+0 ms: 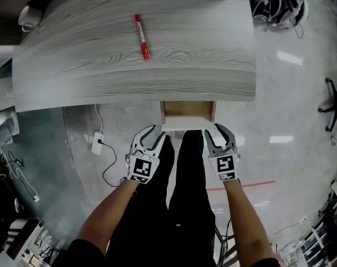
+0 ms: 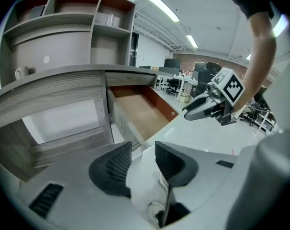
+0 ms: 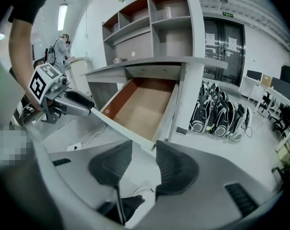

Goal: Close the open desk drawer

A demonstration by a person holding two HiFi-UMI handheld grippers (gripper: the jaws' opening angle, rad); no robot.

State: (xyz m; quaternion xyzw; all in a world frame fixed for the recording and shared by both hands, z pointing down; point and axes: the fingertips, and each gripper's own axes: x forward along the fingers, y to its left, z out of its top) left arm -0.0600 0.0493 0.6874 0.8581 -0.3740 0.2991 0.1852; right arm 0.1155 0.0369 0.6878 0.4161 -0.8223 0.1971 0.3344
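The desk drawer (image 1: 188, 114) stands pulled out from under the grey wood desktop (image 1: 129, 65), its white front panel toward me and its brown inside empty (image 3: 141, 104). My left gripper (image 1: 155, 136) is open at the front panel's left end. My right gripper (image 1: 217, 132) is open at its right end. In the left gripper view the open left gripper (image 2: 141, 161) frames the drawer's near corner (image 2: 135, 138) with nothing pressed, and the right gripper (image 2: 208, 105) hangs beyond. In the right gripper view the right gripper (image 3: 144, 163) gapes just before the front panel's corner (image 3: 150, 143).
A red marker (image 1: 142, 36) lies on the desktop and a white mug (image 1: 30, 16) stands at its far left. A shelf unit (image 3: 154, 23) rises at the back. A white plug with cable (image 1: 97, 142) lies on the floor; bags (image 3: 221, 114) stand to the right.
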